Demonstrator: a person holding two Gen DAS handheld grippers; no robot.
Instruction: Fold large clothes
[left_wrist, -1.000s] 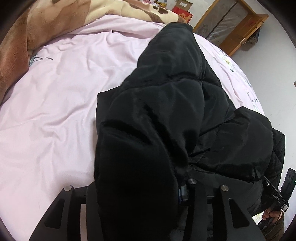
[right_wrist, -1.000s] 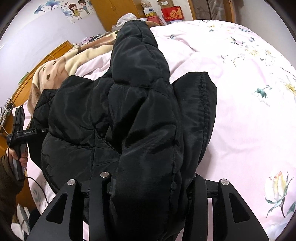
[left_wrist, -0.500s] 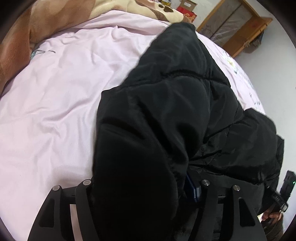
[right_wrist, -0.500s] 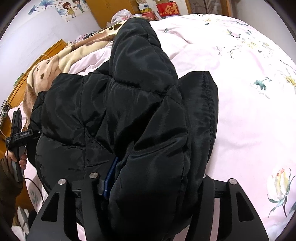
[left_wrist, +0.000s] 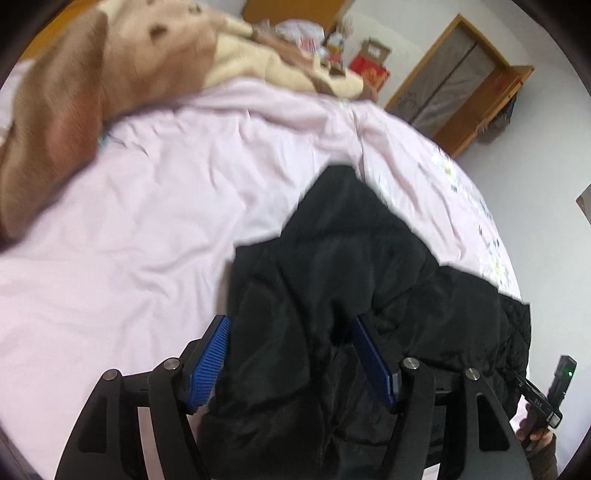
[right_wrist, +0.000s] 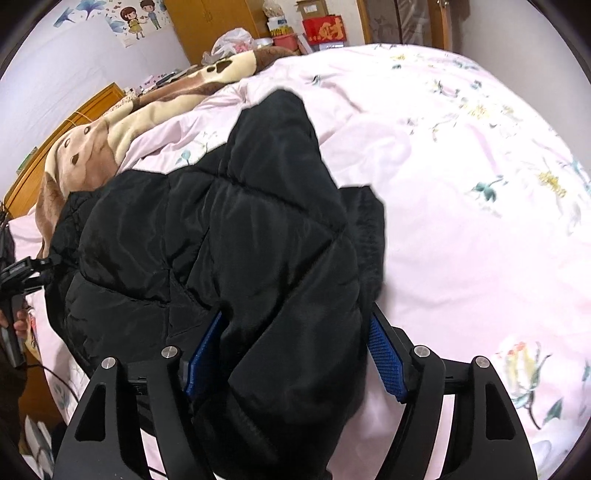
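A black puffer jacket (left_wrist: 351, 258) lies bunched on the pink bed sheet (left_wrist: 147, 221). Its sleeve is folded over the body (right_wrist: 258, 221). My left gripper (left_wrist: 290, 325) hangs above the jacket's near edge. Its jaws stand apart, the blue pads (left_wrist: 210, 362) are bare, and loose fabric lies between them. My right gripper (right_wrist: 295, 314) straddles a thick fold of the jacket and its jaws are opening. Its right pad (right_wrist: 384, 354) stands clear of the cloth. Each view shows the other gripper's handle in a hand (left_wrist: 543, 402) (right_wrist: 14, 288).
A brown and cream cartoon blanket (left_wrist: 92, 74) (right_wrist: 92, 147) is heaped at the head of the bed. The floral sheet (right_wrist: 480, 184) spreads wide to the right. A wooden door (left_wrist: 454, 81), cabinets and a red box (right_wrist: 325, 29) stand beyond the bed.
Both grippers' jaws have spread and their blue pads now show. The left gripper has risen and drawn back, so the jacket sits lower in its view. The jacket has settled on the bed.
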